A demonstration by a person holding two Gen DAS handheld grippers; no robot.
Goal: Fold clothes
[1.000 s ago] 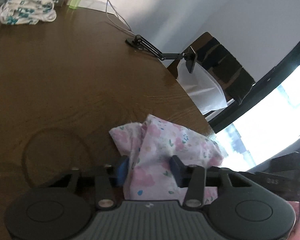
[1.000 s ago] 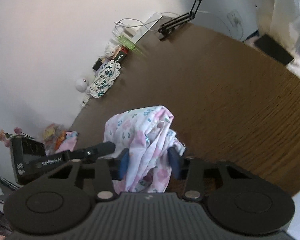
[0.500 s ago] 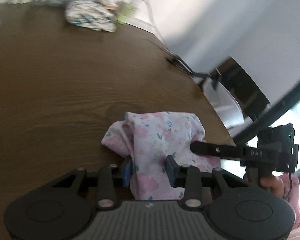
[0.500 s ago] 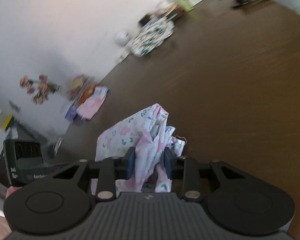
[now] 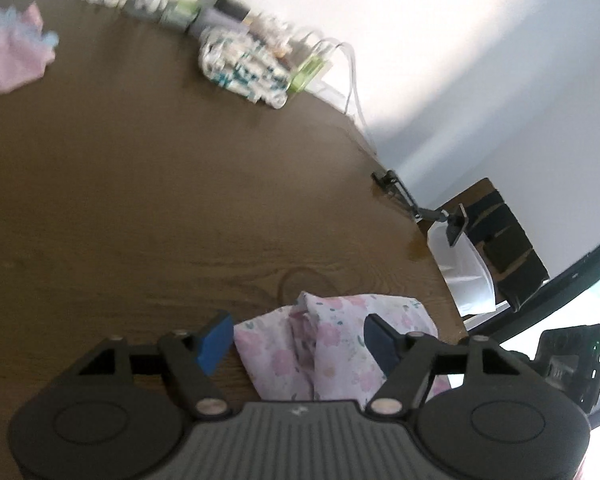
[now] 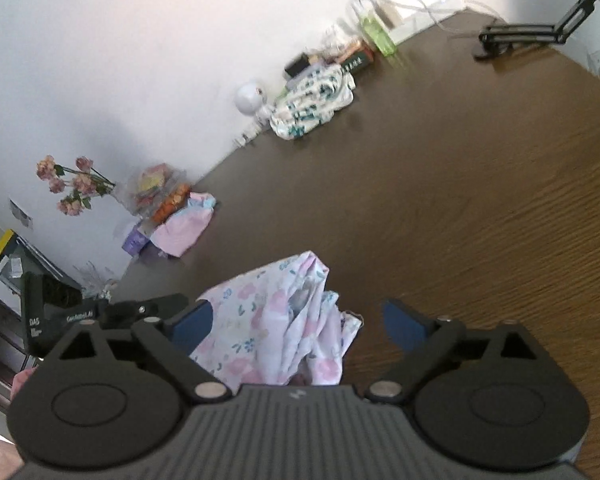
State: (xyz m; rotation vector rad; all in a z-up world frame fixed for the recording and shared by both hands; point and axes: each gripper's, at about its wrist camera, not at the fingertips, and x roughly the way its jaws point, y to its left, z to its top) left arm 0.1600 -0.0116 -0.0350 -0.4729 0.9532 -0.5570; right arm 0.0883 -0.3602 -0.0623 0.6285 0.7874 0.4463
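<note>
Both grippers, left gripper [image 5: 298, 338] and right gripper [image 6: 298, 322], have just been opening, jaws wide, leaving the floral garment [image 6: 276, 320] bunched on the near table [image 6: 460, 200].

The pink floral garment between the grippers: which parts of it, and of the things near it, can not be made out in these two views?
- Pink floral garment: its near end is hidden behind the gripper body, in both wrist views.
- Right gripper: whether the floral cloth touches its left pad can not be told.
- Clutter by the wall: blurred in the left wrist view.
- Pink cloth: cut off by the left edge.
</note>
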